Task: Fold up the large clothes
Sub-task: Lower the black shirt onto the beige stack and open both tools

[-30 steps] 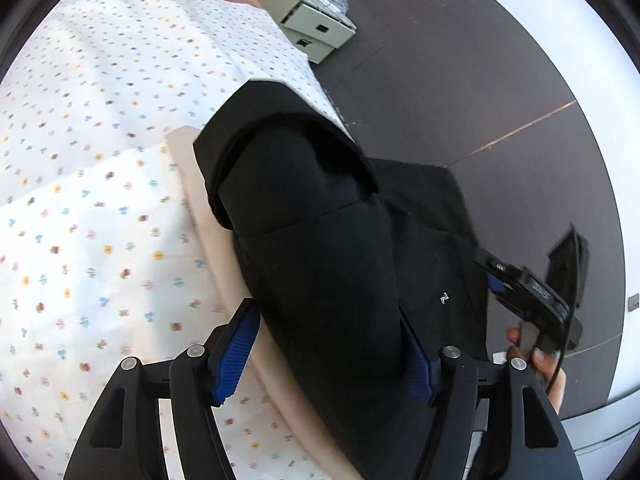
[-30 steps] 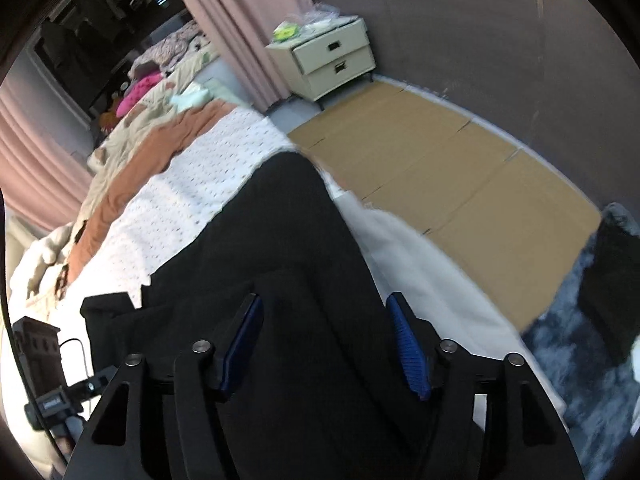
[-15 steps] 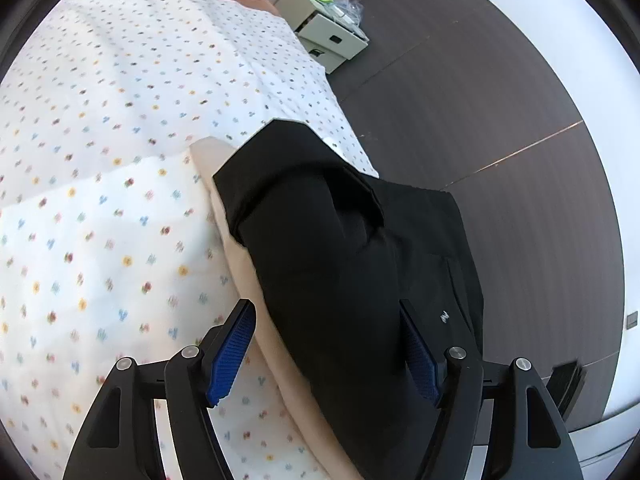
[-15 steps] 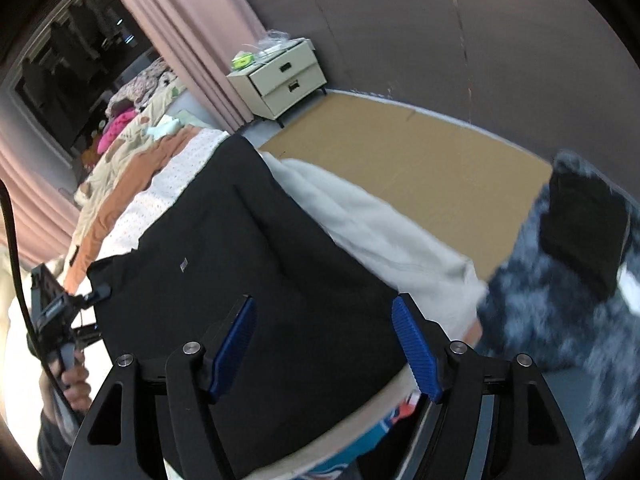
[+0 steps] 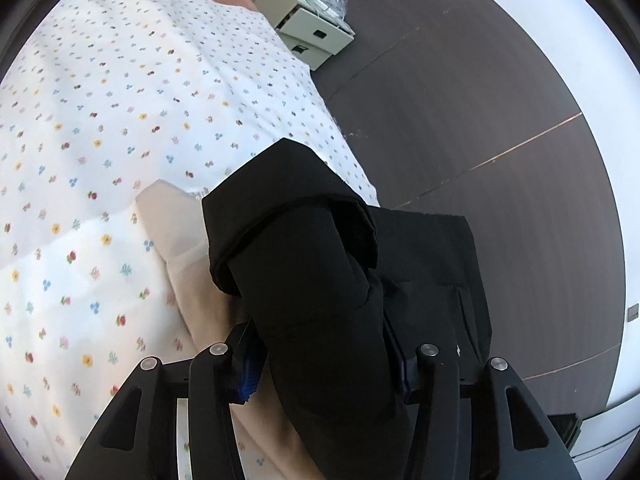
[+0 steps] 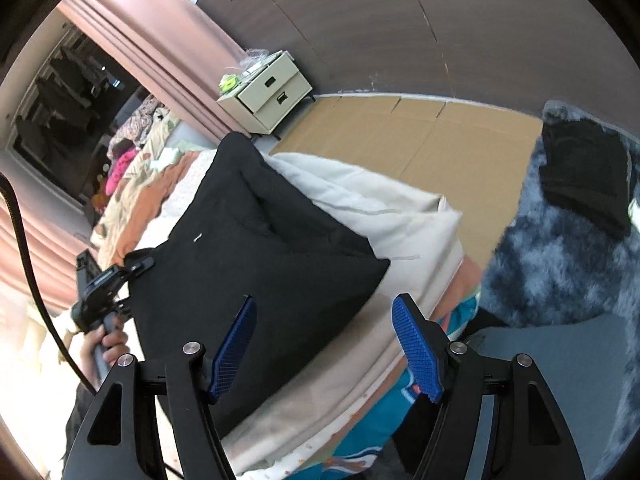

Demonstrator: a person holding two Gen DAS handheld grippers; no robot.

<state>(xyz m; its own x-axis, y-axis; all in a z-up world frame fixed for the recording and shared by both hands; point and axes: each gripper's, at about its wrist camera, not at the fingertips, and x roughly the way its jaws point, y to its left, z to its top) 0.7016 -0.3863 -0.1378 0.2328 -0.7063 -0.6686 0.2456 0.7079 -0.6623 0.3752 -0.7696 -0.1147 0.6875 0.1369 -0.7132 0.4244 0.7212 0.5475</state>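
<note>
A large black garment (image 5: 320, 280) lies partly folded on the bed near its edge. My left gripper (image 5: 324, 368) is shut on a thick fold of it, the blue pads pressed against both sides. In the right wrist view the black garment (image 6: 260, 248) lies spread flat on a cream blanket (image 6: 380, 200). My right gripper (image 6: 324, 344) is open and empty, just above the garment's near corner. The left gripper (image 6: 104, 284), held in a hand, shows at the garment's left edge.
A white floral sheet (image 5: 120, 120) covers the bed. A cream nightstand (image 6: 268, 92) stands by the dark wall. Cardboard (image 6: 440, 136) covers the floor. A grey fluffy rug (image 6: 560, 248) with a dark folded item (image 6: 584, 172) lies at right. Pink curtains (image 6: 160, 52) hang behind.
My left gripper has closed on the fold of the black garment. My right gripper has drawn back off the garment toward its near corner and stays open.
</note>
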